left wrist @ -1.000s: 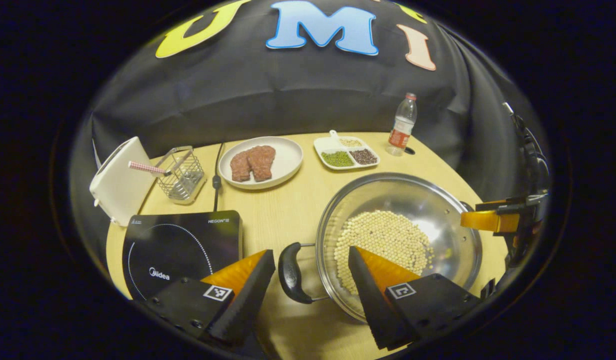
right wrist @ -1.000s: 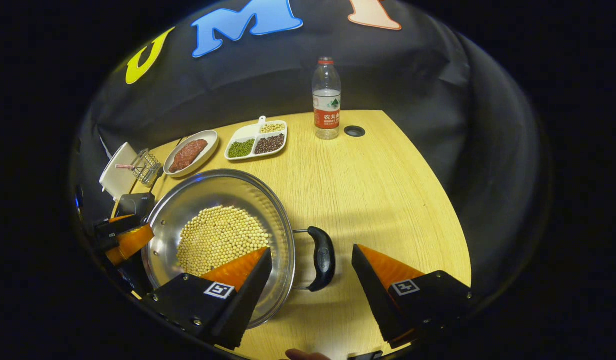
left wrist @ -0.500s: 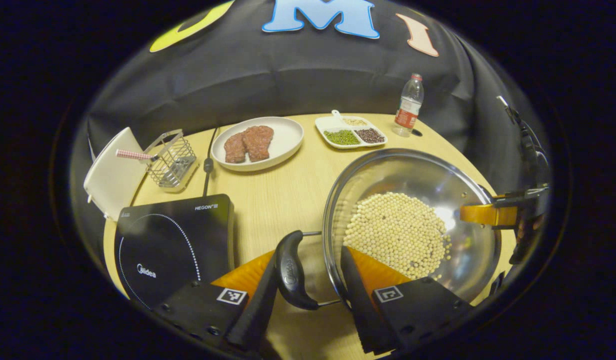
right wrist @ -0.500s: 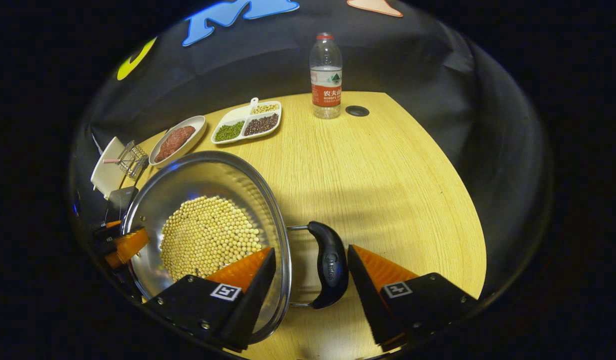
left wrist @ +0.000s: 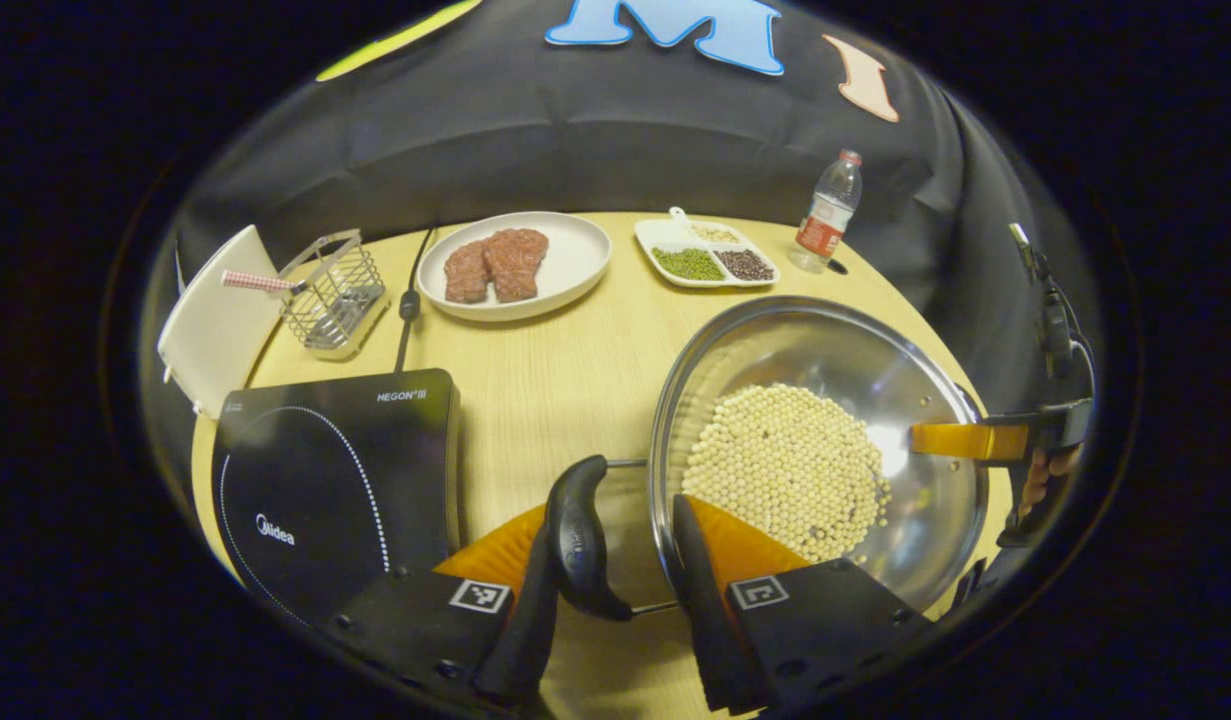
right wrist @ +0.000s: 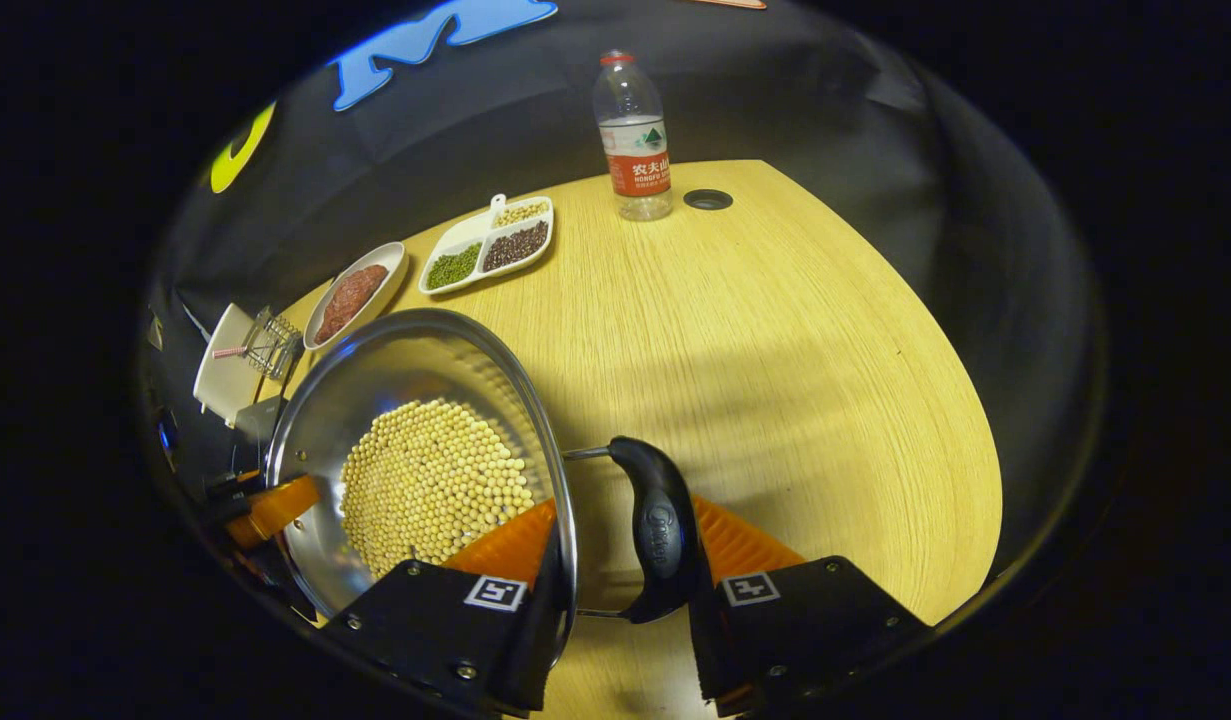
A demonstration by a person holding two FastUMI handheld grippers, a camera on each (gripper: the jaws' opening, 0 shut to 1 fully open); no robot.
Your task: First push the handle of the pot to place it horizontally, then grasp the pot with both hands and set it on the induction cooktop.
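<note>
A steel pot [left wrist: 835,350] holding pale beans [left wrist: 785,470] sits right of the black induction cooktop [left wrist: 325,480] on the wooden table. In the left gripper view, my left gripper [left wrist: 612,515] is shut on the pot. One finger presses the outside of the black left handle [left wrist: 578,540]; the other lies just inside the rim. In the right gripper view, my right gripper [right wrist: 625,510] clamps the right handle [right wrist: 660,535] and the pot wall [right wrist: 395,370] the same way. Each gripper shows across the pot in the other's view: right [left wrist: 965,440], left [right wrist: 270,505].
Behind the pot lie a plate with meat [left wrist: 565,265], a divided dish of beans [left wrist: 710,262] and a water bottle [left wrist: 825,215]. A wire basket [left wrist: 333,295] and a white board [left wrist: 210,325] stand behind the cooktop, whose cable [left wrist: 407,310] runs back. A hand holds the right gripper.
Both grippers moved forward and went from open to shut, closing around the pot's two handles and rim. The pot has stayed where it was.
</note>
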